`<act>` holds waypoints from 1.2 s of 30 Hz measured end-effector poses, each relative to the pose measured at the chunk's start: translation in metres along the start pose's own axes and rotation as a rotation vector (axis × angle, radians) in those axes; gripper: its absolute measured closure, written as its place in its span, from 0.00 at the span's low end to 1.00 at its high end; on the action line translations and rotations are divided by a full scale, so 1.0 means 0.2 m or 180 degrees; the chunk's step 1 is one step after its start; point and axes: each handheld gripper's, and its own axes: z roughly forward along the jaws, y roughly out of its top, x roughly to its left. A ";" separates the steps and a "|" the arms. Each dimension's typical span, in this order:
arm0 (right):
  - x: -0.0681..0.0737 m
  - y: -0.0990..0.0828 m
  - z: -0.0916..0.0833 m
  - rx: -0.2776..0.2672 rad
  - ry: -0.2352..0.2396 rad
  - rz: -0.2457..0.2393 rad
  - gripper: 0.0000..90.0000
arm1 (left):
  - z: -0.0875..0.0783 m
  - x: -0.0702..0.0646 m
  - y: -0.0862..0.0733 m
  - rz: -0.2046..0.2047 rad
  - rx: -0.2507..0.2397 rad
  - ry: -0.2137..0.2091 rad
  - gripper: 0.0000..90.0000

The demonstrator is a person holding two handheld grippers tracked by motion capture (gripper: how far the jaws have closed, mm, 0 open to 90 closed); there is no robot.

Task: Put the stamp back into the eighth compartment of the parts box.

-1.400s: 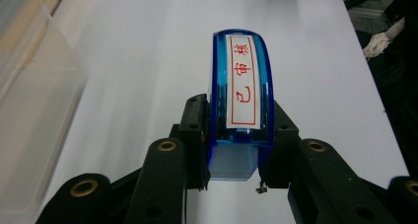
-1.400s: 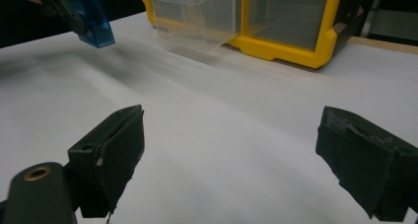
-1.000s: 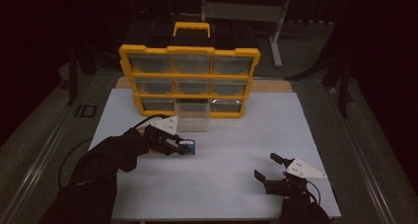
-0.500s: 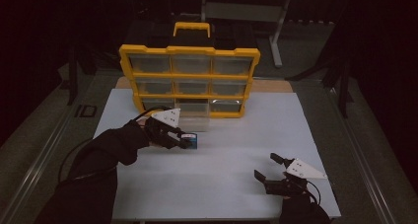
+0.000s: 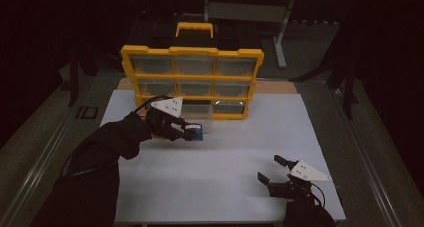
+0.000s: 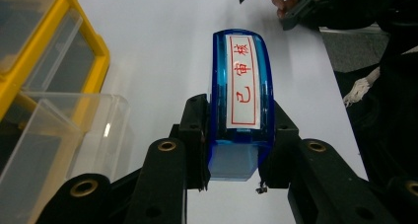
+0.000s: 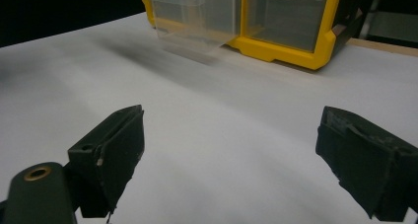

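While the left gripper point(image 6: 235, 172) clamps the blue translucent plastic case with the white label and red characters point(image 6: 240, 98) by its two flat sides, the case hangs clear of the white table top point(image 5: 220, 167), just in front of the clear plastic drawer point(image 5: 199, 112) that stands pulled out of the bottom row of the yellow-framed organiser with clear drawers point(image 5: 192, 82). Judging from this, the step in hand is to carry the case over that open drawer and set it inside. To do it well, the grip should stay firm but not tighter, since the pads hold only the rear part of the case and its long front overhangs, so a tilt could let it pivot. The case ought to come in above the drawer's front wall rather than against it, because a nudge on that light wall would probably push the drawer back in. Lowering the case until it rests on the drawer floor before letting go seems wiser than dropping it. The right gripper point(image 7: 231, 160) rests low over the near right part of the table with its jaws spread wide and nothing between them, well apart from the drawer, where it could steady the organiser if needed.
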 end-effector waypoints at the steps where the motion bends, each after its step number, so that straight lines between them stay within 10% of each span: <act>1: 0.00 0.00 0.00 -0.0005 -0.0001 0.0004 0.12 | 0.00 0.00 0.01 -0.0005 0.0006 -0.0001 0.77; 15: 0.00 0.00 0.00 -0.0012 0.0003 0.0002 0.12 | -0.08 0.08 0.09 -0.0063 -0.0101 0.0139 0.77; 36: 0.00 0.00 0.00 -0.0014 0.0012 -0.0002 0.12 | -0.09 0.29 0.07 -0.0487 -0.0207 0.0463 0.77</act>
